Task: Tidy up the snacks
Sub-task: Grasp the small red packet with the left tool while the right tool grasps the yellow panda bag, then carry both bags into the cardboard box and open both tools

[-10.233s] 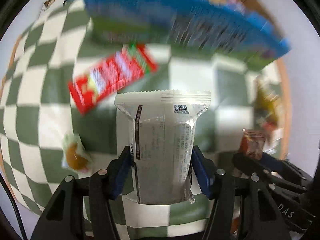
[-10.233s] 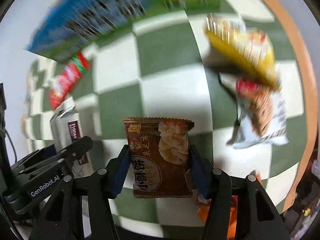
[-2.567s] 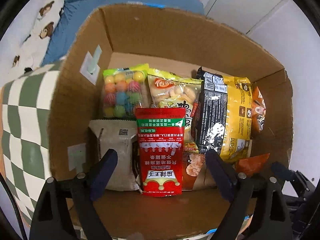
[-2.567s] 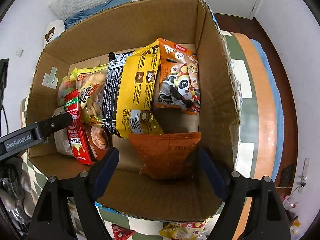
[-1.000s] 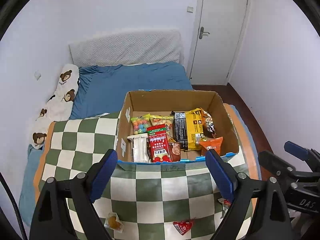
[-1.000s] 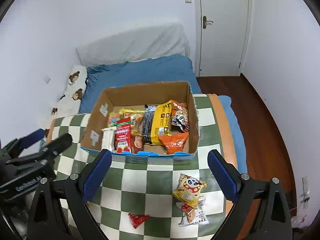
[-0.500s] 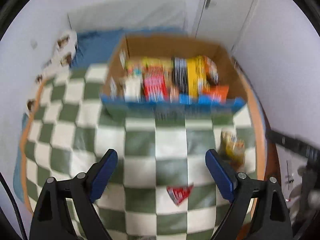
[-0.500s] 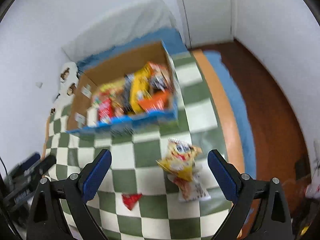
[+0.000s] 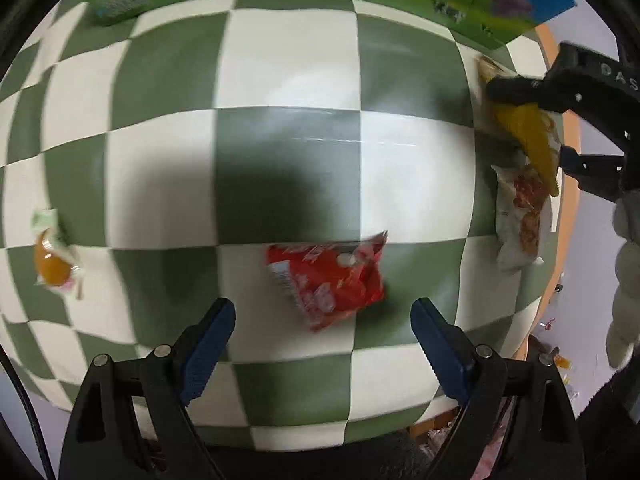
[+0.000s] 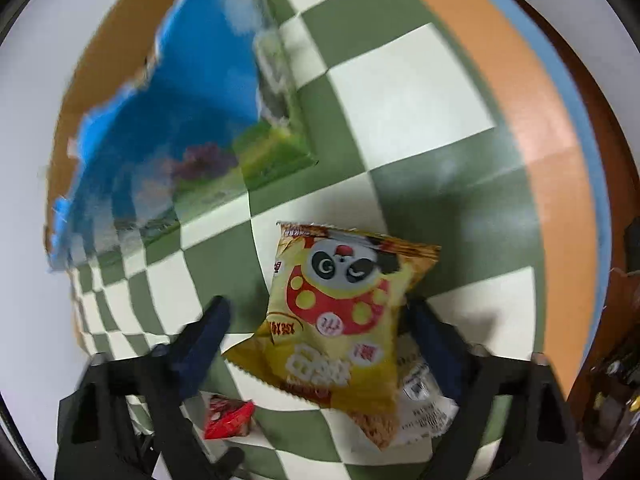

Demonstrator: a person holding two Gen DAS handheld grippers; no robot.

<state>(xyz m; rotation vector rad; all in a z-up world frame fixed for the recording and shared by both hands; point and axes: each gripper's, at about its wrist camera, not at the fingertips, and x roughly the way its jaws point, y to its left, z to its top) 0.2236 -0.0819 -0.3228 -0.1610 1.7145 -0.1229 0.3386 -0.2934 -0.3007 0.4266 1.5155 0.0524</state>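
Left wrist: left tool point(image 9: 322, 320) wide over red pack point(image 9: 326, 280) for pickup | right tool point(image 10: 320, 316) wide, straddling yellow bag point(image 10: 340, 320) | box point(image 10: 168, 120) ahead

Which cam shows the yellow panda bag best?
Right wrist: the yellow panda bag lies face-up between the open right claw, print readable. Left wrist shows only a blurred yellow sliver at the frame edge, partly behind that claw.

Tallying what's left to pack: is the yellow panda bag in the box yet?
Out: the yellow panda bag lies on the checkered cloth, beside the box.
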